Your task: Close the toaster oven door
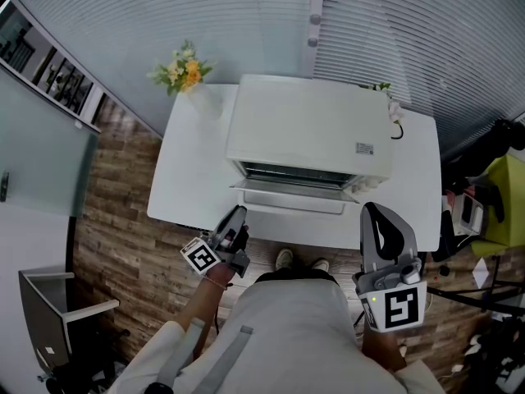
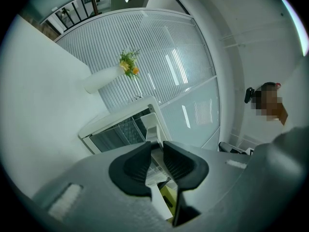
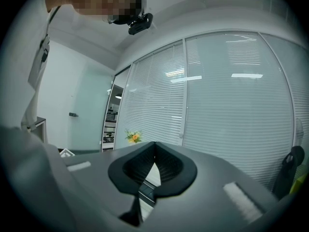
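Note:
The white toaster oven (image 1: 308, 130) stands on the white table (image 1: 184, 179), with its door (image 1: 295, 197) folded down toward the front edge. My left gripper (image 1: 238, 216) hovers just off the table's front edge, left of the door, apart from it. In the left gripper view the oven (image 2: 118, 129) and its lowered door (image 2: 150, 124) lie ahead of the left gripper (image 2: 157, 146), whose jaws stand apart with nothing between them. My right gripper (image 1: 373, 212) is held near the door's right corner. In its own view the right gripper (image 3: 154, 146) has its tips together and holds nothing.
A vase of yellow flowers (image 1: 187, 72) stands at the table's back left corner. Window blinds run behind the table. A yellow-green chair (image 1: 500, 195) and clutter are to the right, a grey cabinet (image 1: 49, 318) at lower left. The person's shoes (image 1: 283, 258) are at the table front.

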The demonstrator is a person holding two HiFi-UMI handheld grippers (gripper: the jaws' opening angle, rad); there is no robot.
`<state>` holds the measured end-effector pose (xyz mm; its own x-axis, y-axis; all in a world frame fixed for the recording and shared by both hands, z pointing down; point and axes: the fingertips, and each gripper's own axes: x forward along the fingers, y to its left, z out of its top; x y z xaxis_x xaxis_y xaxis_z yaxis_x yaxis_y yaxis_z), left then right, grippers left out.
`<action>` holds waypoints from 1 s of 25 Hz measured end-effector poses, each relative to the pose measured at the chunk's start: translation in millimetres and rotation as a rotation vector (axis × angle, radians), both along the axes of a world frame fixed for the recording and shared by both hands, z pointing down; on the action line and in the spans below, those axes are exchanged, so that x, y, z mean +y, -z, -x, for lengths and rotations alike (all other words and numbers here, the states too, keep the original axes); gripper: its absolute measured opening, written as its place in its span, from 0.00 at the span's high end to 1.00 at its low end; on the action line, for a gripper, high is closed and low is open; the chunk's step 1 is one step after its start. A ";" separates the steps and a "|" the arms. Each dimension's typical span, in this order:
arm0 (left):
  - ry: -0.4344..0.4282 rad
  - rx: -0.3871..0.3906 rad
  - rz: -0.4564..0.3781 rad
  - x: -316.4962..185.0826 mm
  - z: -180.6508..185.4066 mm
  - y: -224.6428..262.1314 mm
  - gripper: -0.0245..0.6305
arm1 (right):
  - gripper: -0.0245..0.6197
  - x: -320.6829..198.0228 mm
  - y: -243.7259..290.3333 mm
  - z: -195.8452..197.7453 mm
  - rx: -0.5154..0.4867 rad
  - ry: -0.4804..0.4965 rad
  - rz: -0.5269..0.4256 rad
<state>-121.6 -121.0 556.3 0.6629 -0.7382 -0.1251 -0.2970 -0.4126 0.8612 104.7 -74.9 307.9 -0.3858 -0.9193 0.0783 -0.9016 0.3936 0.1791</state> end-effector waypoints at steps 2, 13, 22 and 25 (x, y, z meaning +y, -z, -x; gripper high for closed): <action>0.000 0.003 -0.001 -2.0 -0.7 1.3 0.83 | 0.95 -0.4 -0.1 -1.1 0.001 -0.002 0.001; -0.005 0.010 -0.031 -18.9 -4.0 10.2 0.83 | 0.96 -2.8 1.4 -5.2 0.003 -0.016 -0.005; -0.005 0.010 0.088 -42.4 -15.0 -15.7 0.97 | 0.96 -8.1 3.1 -9.3 0.007 -0.032 -0.007; -0.001 0.029 0.093 -41.3 -18.0 -16.9 0.97 | 0.96 -10.5 4.2 -13.5 0.010 -0.042 -0.010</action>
